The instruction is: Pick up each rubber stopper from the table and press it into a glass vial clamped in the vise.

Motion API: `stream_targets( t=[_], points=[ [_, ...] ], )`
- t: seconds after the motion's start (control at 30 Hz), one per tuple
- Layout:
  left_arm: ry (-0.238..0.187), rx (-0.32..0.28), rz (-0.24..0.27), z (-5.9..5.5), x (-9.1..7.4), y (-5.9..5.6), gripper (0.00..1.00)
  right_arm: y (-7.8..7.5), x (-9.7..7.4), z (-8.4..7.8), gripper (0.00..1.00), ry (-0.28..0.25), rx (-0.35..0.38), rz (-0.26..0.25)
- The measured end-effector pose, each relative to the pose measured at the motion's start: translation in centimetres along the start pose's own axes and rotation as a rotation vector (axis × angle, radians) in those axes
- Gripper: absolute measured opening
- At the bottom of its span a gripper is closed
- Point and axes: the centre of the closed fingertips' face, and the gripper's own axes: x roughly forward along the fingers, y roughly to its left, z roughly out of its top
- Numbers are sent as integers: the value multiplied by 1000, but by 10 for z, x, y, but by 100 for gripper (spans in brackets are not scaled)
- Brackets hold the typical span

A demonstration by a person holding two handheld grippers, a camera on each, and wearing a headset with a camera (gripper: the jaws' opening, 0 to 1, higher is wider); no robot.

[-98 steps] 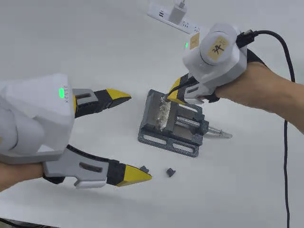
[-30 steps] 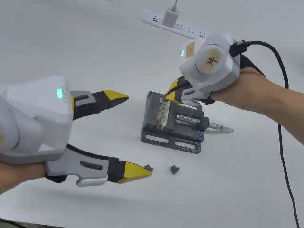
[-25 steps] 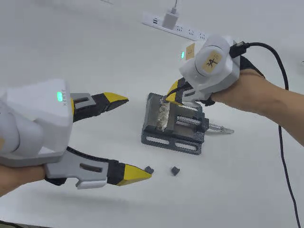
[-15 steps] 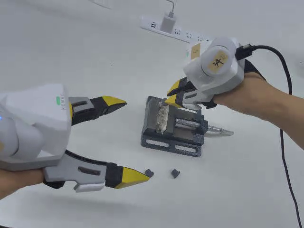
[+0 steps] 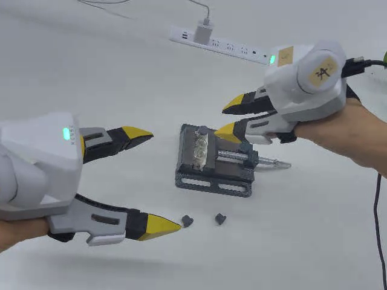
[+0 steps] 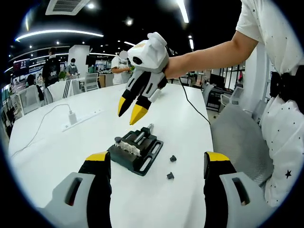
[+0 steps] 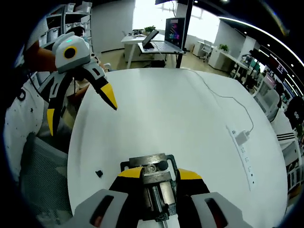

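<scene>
A dark vise [image 5: 213,170] stands mid-table with glass vials [image 5: 198,145] clamped between its jaws. Two small dark rubber stoppers [image 5: 187,221] [image 5: 219,219] lie on the table in front of it. My left gripper [image 5: 154,180] is wide open and empty, its lower tip just left of the nearer stopper. My right gripper [image 5: 230,119] hovers open and empty above the vise's right end. The left gripper view has the vise [image 6: 135,149], both stoppers [image 6: 173,158] [image 6: 169,175] and the right gripper [image 6: 130,110] over it. In the right gripper view the vise [image 7: 153,176] sits between the jaws.
A white power strip [image 5: 217,43] with a plugged charger lies at the back of the white table [image 5: 121,72]. A black cable [image 5: 380,199] runs down the right side. The vise's screw handle [image 5: 275,163] sticks out to the right. People and chairs are beyond the table.
My right gripper has lifted off the vials, moved up and to the right, and its jaws have parted. The left gripper stays open by the stoppers.
</scene>
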Motion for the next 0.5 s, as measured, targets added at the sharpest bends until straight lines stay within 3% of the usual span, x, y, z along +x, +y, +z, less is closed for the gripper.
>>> stream_targets(
  t=[0.27,0.5],
  points=[
    [51,39,-35,-7,-1,-8,77,23,-32,-12,32,-69,64,-30],
    [111,100,-78,-13,0,-13,75,43,-53,-34,38,-119,133,-64]
  ],
)
